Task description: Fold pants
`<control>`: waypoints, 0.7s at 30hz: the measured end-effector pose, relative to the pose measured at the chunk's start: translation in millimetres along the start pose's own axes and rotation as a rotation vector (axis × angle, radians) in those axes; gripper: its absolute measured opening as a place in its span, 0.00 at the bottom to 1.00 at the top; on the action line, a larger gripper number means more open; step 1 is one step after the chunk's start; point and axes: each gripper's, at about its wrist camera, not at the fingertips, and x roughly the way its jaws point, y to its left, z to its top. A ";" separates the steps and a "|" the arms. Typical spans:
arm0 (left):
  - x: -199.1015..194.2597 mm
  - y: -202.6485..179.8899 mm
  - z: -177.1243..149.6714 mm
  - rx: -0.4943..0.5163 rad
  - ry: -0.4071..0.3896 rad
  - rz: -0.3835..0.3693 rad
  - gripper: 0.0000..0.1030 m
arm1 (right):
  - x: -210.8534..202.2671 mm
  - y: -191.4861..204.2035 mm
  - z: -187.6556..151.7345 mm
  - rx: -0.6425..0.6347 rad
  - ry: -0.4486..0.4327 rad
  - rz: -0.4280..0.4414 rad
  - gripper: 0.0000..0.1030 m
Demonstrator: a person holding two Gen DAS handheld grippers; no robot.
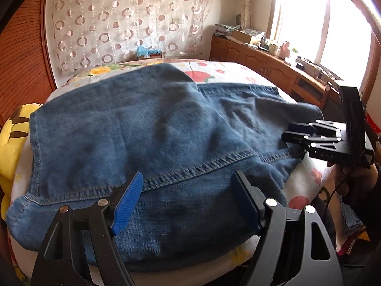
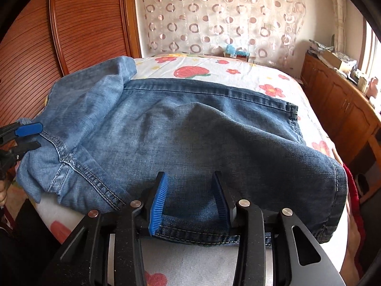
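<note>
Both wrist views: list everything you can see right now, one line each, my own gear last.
jeans: one pair, blue denim, partly folded on the bed, one part doubled over on top
bedsheet: one, white with red flowers, under the jeans
yellow bedding: one, yellow with a dark print, left edge of the bed
curtain: one, sheer with pink rings, on the far wall
wooden panel: one, reddish brown, ribbed, left of the curtain
cabinet: one low run, brown wood, under the window, cluttered top
window: one, bright, far right
left gripper: black with blue pads, jaws wide over the near denim edge
right gripper: black with blue pads, jaws astride the near hem, not pressing
</note>
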 end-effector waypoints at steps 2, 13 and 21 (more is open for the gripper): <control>3.9 -0.9 -4.2 0.002 0.015 -0.001 0.75 | 2.3 3.9 0.5 -0.007 -0.003 -0.013 0.40; 6.4 0.4 -13.4 0.001 0.008 0.002 0.75 | -14.5 -12.9 10.1 0.065 -0.003 -0.031 0.40; 5.0 -1.2 -17.4 0.004 -0.005 0.012 0.76 | -61.5 -67.5 -13.0 0.148 -0.032 -0.135 0.40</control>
